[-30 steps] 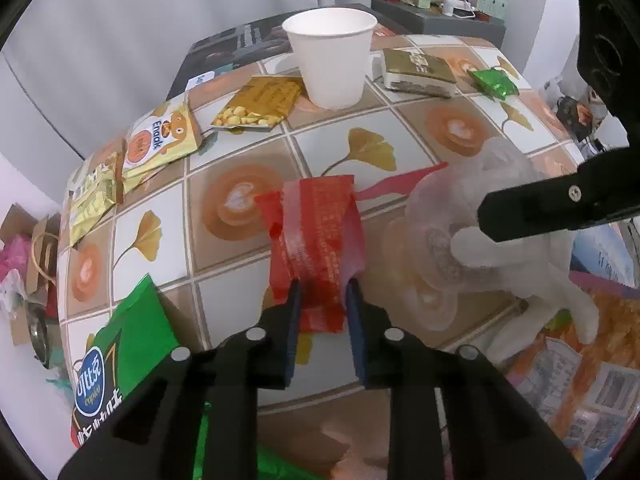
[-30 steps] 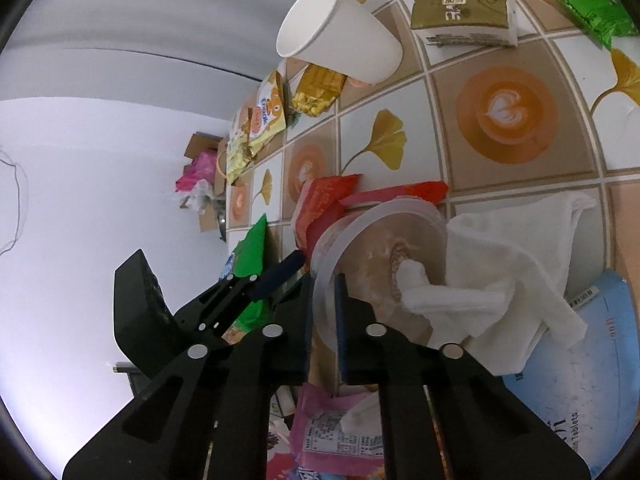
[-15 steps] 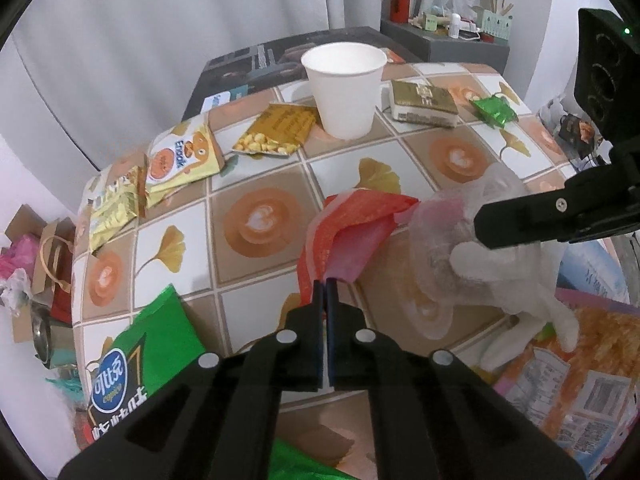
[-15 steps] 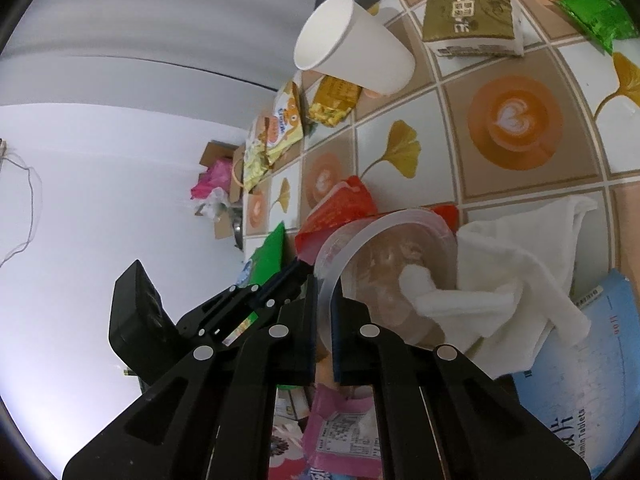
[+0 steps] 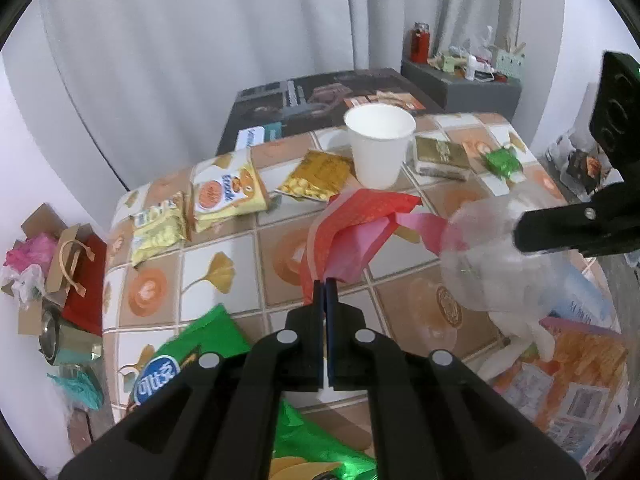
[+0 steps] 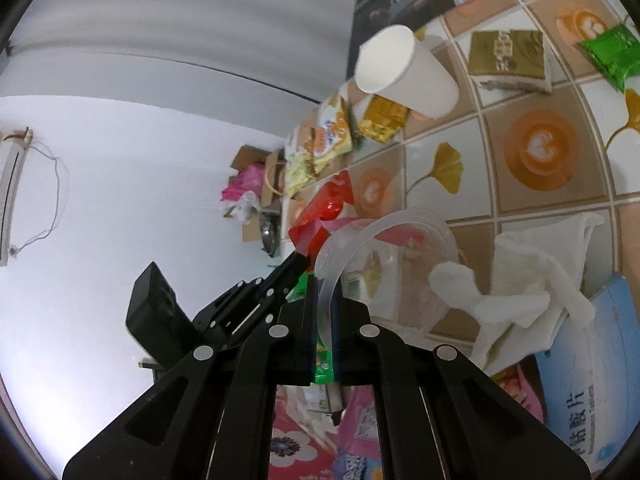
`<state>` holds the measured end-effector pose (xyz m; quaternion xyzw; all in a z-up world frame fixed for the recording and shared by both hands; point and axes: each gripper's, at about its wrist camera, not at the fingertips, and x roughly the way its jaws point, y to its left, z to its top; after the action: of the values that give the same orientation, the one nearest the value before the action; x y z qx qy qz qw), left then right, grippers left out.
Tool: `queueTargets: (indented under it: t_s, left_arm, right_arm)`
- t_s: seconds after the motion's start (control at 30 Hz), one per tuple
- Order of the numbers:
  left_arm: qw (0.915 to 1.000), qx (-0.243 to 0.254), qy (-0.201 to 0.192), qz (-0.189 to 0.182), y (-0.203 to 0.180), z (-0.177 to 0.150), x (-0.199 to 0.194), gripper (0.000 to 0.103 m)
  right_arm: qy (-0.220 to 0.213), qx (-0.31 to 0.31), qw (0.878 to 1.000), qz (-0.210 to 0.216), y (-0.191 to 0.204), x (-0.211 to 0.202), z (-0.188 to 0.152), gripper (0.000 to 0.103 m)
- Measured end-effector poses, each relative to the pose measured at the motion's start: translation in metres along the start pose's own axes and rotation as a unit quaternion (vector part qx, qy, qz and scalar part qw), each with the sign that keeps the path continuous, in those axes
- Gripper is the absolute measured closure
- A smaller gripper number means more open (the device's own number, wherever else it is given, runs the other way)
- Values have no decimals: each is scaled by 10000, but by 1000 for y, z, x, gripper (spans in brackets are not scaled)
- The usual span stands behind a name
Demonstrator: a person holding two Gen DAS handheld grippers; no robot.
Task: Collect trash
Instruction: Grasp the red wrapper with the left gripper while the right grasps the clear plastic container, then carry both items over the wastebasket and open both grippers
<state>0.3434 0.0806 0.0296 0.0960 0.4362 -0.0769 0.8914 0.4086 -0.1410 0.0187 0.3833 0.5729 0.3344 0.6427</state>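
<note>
My left gripper [image 5: 324, 282] is shut on the lower edge of a crumpled red wrapper [image 5: 352, 224], which hangs above the tiled table [image 5: 248, 248]. One pink end of the wrapper reaches the clear plastic cup [image 5: 484, 256]. My right gripper [image 6: 323, 292] is shut on that clear plastic cup's [image 6: 384, 264] rim and holds it tilted above the table. A white crumpled tissue [image 6: 532, 280] sticks out of the cup's mouth and drapes to the right. In the right wrist view the left gripper [image 6: 301, 259] holds the red wrapper [image 6: 324, 216] just left of the cup.
A white paper cup [image 5: 379, 144] stands at the table's far side, beside a gold snack packet [image 5: 316, 176], a gold tissue pack [image 5: 440, 158] and a small green packet [image 5: 502, 162]. Yellow snack bags [image 5: 192, 208] lie left, a green bag [image 5: 192, 356] near. Bags and boxes [image 5: 52, 264] clutter the floor.
The left jaws closed on the red wrapper and lifted it off the table. The right gripper rose with the clear cup and tissue. Both cameras now see the table from higher up.
</note>
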Motion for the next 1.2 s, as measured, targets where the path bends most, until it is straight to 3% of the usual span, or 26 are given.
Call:
queueTargets:
  t_s: [0.33,0.7,0.93,1.2]
  left_arm:
    - [9996,-77,-268,86,3,10,-40,102]
    - [9971,334,-678,120,-43,20,-105,102]
    - [9931,830,-795,-249,-112,31,-120,102]
    - [9755,1660,-652,-1288,-254,43,-103,102]
  right_arm:
    - [-337,-232,9988,274,31,-44,-14,99]
    - [-1105,-421,9921,411,41,-138,-47,99]
    - [-1721,-184,9847,218,6,-214,-81,99]
    - [-2704,560,9608,-241,-76,-303,-131,99]
